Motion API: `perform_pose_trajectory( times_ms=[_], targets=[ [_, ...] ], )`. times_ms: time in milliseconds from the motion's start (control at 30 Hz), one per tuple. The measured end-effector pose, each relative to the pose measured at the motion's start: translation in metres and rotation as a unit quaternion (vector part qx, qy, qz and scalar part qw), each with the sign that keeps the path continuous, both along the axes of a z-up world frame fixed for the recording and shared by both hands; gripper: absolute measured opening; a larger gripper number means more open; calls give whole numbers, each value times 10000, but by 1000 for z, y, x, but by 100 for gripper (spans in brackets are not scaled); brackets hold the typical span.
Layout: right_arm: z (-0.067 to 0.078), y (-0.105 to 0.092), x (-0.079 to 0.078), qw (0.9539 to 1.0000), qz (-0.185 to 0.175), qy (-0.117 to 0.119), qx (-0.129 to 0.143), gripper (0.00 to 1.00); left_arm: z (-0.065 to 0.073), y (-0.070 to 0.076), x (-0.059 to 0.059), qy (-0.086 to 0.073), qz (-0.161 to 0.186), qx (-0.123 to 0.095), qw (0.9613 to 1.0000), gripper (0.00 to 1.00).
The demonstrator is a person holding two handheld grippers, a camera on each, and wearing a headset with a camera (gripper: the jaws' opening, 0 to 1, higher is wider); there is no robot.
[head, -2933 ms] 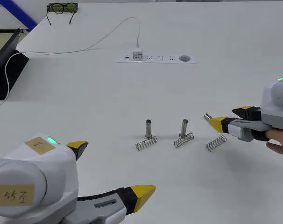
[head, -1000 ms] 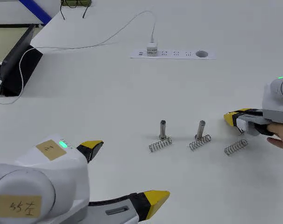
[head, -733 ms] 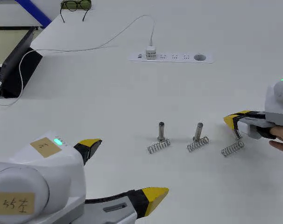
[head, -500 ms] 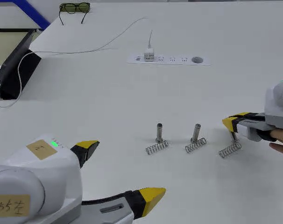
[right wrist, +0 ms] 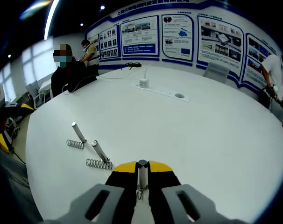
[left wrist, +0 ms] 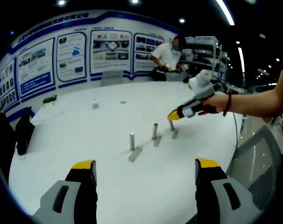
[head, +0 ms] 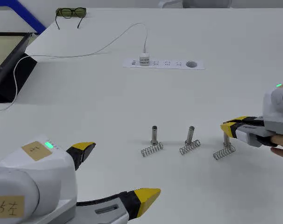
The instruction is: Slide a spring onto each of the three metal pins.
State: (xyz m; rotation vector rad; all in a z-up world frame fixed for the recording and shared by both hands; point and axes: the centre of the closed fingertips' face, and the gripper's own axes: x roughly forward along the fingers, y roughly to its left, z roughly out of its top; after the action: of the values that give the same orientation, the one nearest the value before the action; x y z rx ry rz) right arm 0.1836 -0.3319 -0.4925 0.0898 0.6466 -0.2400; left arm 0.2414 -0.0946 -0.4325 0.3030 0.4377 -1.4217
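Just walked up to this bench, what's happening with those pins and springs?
A person works two handheld grippers. The right gripper is shut on one metal pin, holding it upright beside a spring. The left gripper hangs open. Two other pins stand with springs lying beside them; no spring is on a pin yet.

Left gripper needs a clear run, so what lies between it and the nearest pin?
A spring, lying just before that pin, in the left gripper view.

Three pins (head: 154, 134) and three springs (head: 152, 149) were counted. One power strip (head: 163, 64), one cable (head: 99, 44) and one pair of glasses (head: 70, 12) were recorded.
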Motion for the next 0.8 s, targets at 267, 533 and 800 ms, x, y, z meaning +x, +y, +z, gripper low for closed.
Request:
perform_pose_trajectory(
  times_ms=[267,533,800],
  targets=[
    [1,2,-6,10000,-18,62,26,9,0,0,-2,-19,-42,1,10000,88],
    [-1,4,-11,9998,-67,194,10,9,1,0,-2,-59,-68,-4,10000,88],
    [0,6,-10,9997,-69,234,55,9,1,0,0,-179,-89,32,9998,86]
  ],
)
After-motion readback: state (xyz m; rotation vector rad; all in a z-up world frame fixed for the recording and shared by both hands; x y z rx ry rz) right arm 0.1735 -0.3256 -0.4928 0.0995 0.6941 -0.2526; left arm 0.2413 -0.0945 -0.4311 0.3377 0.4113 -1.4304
